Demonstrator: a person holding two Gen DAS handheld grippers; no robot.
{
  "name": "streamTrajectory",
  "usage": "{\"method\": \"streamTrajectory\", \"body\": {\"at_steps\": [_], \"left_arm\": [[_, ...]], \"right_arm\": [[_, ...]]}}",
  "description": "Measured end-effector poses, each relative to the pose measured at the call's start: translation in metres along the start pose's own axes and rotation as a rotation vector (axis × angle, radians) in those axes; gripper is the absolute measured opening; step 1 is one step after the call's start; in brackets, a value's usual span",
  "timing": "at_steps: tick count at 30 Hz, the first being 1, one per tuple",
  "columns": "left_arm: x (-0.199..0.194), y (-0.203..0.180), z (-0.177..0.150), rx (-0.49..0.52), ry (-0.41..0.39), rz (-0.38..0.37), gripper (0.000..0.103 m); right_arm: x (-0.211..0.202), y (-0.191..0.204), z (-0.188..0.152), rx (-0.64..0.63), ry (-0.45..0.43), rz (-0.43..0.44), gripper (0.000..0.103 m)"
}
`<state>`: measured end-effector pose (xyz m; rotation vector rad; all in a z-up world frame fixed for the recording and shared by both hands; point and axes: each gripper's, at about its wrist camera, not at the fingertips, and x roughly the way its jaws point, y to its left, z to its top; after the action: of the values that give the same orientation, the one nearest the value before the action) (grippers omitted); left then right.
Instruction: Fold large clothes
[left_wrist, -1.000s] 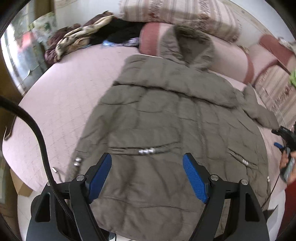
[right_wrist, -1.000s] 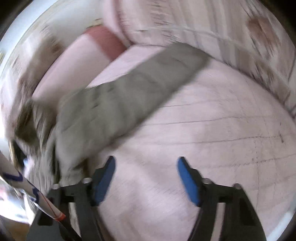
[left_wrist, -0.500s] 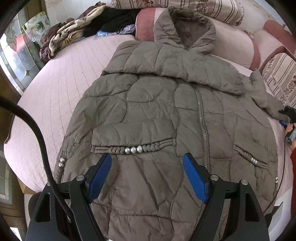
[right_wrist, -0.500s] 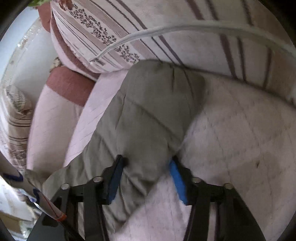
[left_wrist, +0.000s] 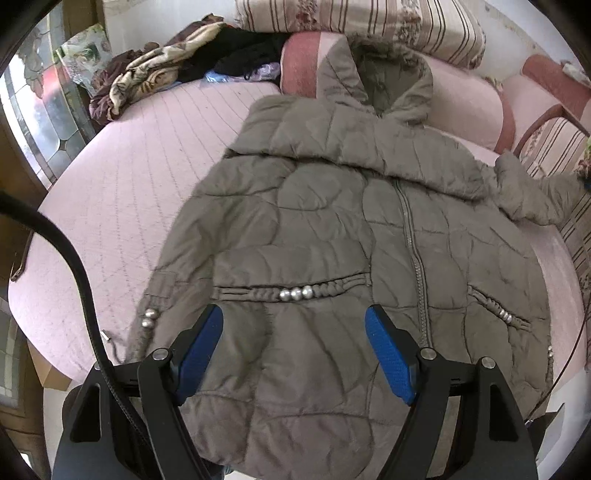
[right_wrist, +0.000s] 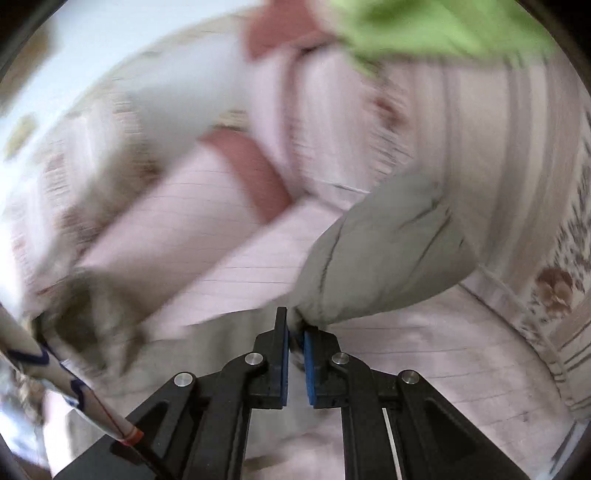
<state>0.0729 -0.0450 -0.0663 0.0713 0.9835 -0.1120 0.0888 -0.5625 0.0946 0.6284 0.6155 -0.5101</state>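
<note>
1. Spread front-up over pink quilted bed (left_wrist: 140, 173): big olive puffer coat (left_wrist: 332, 229), hood (left_wrist: 384, 81) propped vs. pink bolster (left_wrist: 465, 107) at far end, hem twd camera.
2. Hovering above coat's lower half: L gripper (left_wrist: 293, 345), blue pads (left_wrist: 201, 347) spread wide, nothing between them.
3. Just ahead of L tips: braided pocket trim w/ three silver beads (left_wrist: 295, 293); zip running up right of center.
4. Below & between L fingers: hem panel of coat; can't tell if pads touch fabric or float over it.
5. Off to far right in left-wrist view: coat's sleeve (left_wrist: 528, 199), stretched out twd striped cushion (left_wrist: 554, 147), lifted off the bed.
6. In right-wrist view: R gripper (right_wrist: 295, 341) pinched nearly closed, blue pads w/ only a thin gap, clamped on sleeve fabric.
7. Bulging out ahead & to the right of R tips: puffy sleeve (right_wrist: 388, 254), cuff end gathered right at the pads.
8. Heavy blur in that view; pink bedding beneath, striped floral cushion at right, green cloth (right_wrist: 436, 26) at top edge.
9. Far left corner of bed: heap of patterned & dark clothes (left_wrist: 192, 62), well apart from coat.
10. Arcing across lower left of left-wrist view: black cable (left_wrist: 79, 266).
</note>
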Motion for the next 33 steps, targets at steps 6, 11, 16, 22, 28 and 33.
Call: {"method": "streamTrajectory", "body": {"at_steps": [6, 11, 16, 22, 28, 33], "left_arm": [[-0.016, 0.024, -0.012, -0.046, -0.024, -0.020, 0.079], [-0.028, 0.047, -0.019, -0.077, -0.044, -0.007, 0.079], [-0.031, 0.068, -0.025, -0.095, -0.055, 0.021, 0.079], [-0.029, 0.091, -0.023, -0.135, -0.062, 0.044, 0.079], [-0.032, 0.105, -0.015, -0.158, -0.088, 0.078, 0.079], [-0.030, 0.107, -0.012, -0.180, -0.092, 0.076, 0.079]], "right_arm": [[-0.023, 0.121, -0.051, -0.071, 0.139, 0.358, 0.008], [0.015, 0.197, -0.127, -0.089, 0.338, 0.499, 0.007], [0.077, 0.249, -0.207, -0.159, 0.513, 0.466, 0.007], [0.112, 0.271, -0.267, -0.271, 0.545, 0.340, 0.013], [0.053, 0.294, -0.271, -0.517, 0.448, 0.425, 0.071], [0.003, 0.276, -0.248, -0.587, 0.357, 0.438, 0.071]]}}
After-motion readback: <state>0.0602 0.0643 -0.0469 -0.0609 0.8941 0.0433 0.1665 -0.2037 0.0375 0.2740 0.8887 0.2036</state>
